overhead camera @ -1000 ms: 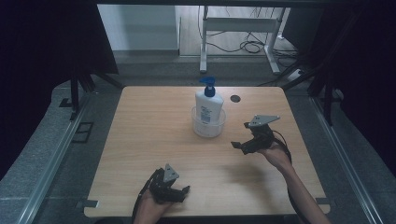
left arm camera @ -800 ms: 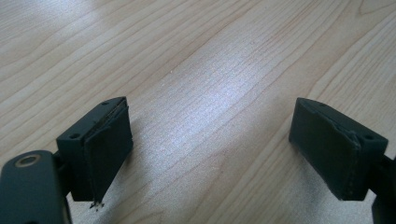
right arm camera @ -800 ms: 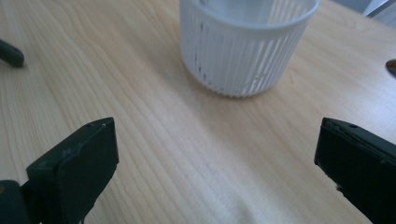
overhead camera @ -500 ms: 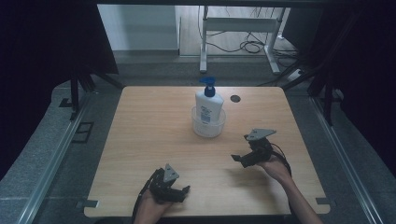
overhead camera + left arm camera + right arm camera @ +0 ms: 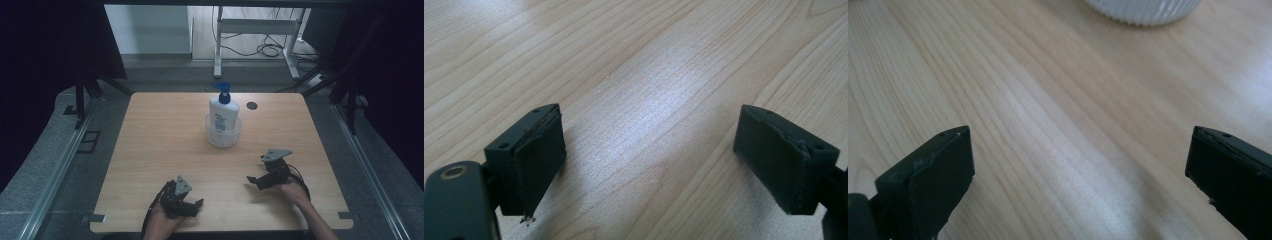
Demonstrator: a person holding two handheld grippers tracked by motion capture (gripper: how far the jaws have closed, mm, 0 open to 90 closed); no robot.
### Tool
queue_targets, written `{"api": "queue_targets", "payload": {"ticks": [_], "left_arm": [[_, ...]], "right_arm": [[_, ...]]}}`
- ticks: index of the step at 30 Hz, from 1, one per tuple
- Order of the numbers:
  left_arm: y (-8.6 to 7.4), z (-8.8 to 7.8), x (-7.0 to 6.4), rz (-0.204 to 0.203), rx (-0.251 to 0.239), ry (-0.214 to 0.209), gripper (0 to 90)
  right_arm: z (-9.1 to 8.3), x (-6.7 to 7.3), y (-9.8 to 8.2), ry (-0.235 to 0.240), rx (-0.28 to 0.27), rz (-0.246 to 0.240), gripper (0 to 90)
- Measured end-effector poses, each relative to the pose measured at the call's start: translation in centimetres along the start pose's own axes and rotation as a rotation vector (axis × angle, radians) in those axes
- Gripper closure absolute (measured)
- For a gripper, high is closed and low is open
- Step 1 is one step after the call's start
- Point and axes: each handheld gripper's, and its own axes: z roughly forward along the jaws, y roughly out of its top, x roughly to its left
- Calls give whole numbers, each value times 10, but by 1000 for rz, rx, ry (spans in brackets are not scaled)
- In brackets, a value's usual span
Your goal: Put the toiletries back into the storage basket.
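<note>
A white pump bottle (image 5: pixel 223 112) with a blue pump head stands upright inside a white ribbed cup (image 5: pixel 223 134) at the table's centre back. My right gripper (image 5: pixel 256 172) rests low over the wood at the front right, open, jaws wide apart with nothing between them. In the right gripper view the cup's ribbed base (image 5: pixel 1143 10) shows at the top edge, well ahead of the open gripper (image 5: pixel 1080 172). My left gripper (image 5: pixel 196 205) sits at the front edge, open and empty, and in the left gripper view its fingers (image 5: pixel 536 160) frame bare wood.
The wooden table (image 5: pixel 160 140) has a small dark round hole (image 5: pixel 251 105) near its back right. Metal rails run along both sides. Beyond the far edge stand a desk frame and cables on the floor.
My right gripper has drawn back from beside the cup toward the front right and dropped lower over the table. The left gripper has stayed in place.
</note>
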Motion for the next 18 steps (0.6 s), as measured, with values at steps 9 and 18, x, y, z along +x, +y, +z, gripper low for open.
{"api": "queue_targets", "payload": {"ticks": [9, 18], "left_arm": [[0, 0, 0, 0, 1, 0, 127], [0, 0, 0, 1, 1, 1, 127]], "right_arm": [[8, 4, -9, 9, 46, 1, 0], [8, 4, -9, 9, 50, 11, 0]]}}
